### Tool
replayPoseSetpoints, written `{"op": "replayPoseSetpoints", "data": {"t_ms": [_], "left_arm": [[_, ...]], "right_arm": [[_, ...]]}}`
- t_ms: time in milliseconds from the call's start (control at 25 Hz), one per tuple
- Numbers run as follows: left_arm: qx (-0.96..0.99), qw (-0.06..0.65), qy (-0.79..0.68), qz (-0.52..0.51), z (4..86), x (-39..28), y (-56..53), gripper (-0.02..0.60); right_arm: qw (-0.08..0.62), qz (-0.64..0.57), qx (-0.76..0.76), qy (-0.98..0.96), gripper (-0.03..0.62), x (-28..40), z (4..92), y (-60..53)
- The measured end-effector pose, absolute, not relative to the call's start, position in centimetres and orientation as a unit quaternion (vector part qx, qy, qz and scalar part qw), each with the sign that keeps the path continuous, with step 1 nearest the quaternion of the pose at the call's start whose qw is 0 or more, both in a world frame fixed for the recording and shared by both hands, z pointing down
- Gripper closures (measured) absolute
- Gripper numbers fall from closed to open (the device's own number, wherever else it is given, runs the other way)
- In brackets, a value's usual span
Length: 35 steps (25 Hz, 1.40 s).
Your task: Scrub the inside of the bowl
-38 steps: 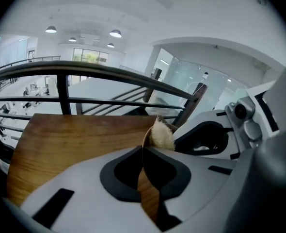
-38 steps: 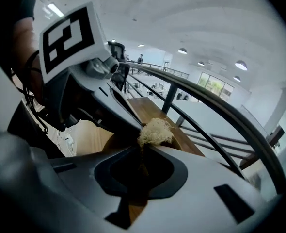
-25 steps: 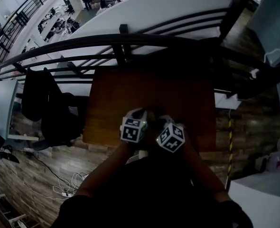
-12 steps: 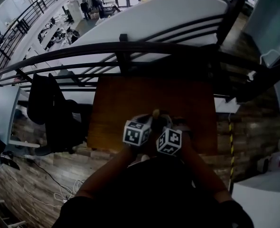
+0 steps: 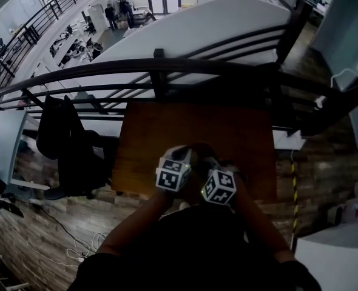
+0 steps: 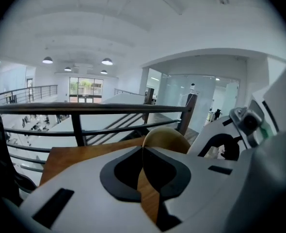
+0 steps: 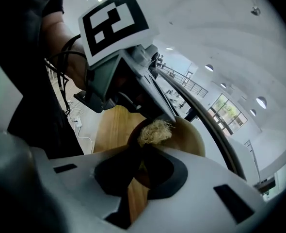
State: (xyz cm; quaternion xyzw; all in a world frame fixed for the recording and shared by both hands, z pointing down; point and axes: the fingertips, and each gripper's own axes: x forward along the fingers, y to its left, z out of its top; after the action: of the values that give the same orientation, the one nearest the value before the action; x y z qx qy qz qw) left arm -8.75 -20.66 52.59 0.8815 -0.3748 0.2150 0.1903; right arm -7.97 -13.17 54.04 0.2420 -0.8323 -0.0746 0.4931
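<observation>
With the left gripper (image 6: pixel 143 152) pinched shut on only the thin rim of the wooden bowl (image 6: pixel 166 139), tilted over the table (image 6: pixel 75 154), and the right gripper (image 7: pixel 142 161) clamped on the fibre scrubber (image 7: pixel 155 131) in its hollow, a hard push could twist the bowl loose.

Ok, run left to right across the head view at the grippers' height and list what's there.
A dark jacket draped on a chair → left gripper → right gripper → yellow-and-black striped strip on the floor.
</observation>
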Motion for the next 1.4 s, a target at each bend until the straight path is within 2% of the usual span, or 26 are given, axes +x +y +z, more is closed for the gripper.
{"op": "replayPoseSetpoints", "data": {"t_ms": [360,520,1080,1400], "left_arm": [[0.885,0.21,-0.363,0.204,52.2,-7.7,-19.3,0.572],[0.891,0.21,-0.356,0.189,50.2,-7.2,-19.0,0.57],[0.884,0.193,-0.394,0.163,49.6,-9.8,-21.4,0.572],[0.874,0.191,-0.409,0.178,50.5,-10.9,-21.5,0.572]], "right_arm": [[0.487,-0.133,0.354,-0.788,0.559,-4.1,50.7,-16.6],[0.481,-0.16,0.335,-0.795,0.557,-6.4,50.6,-16.6],[0.443,-0.078,0.241,-0.86,0.559,-9.7,50.9,-13.6],[0.488,-0.109,0.264,-0.825,0.559,-6.7,49.9,-14.4]]}}
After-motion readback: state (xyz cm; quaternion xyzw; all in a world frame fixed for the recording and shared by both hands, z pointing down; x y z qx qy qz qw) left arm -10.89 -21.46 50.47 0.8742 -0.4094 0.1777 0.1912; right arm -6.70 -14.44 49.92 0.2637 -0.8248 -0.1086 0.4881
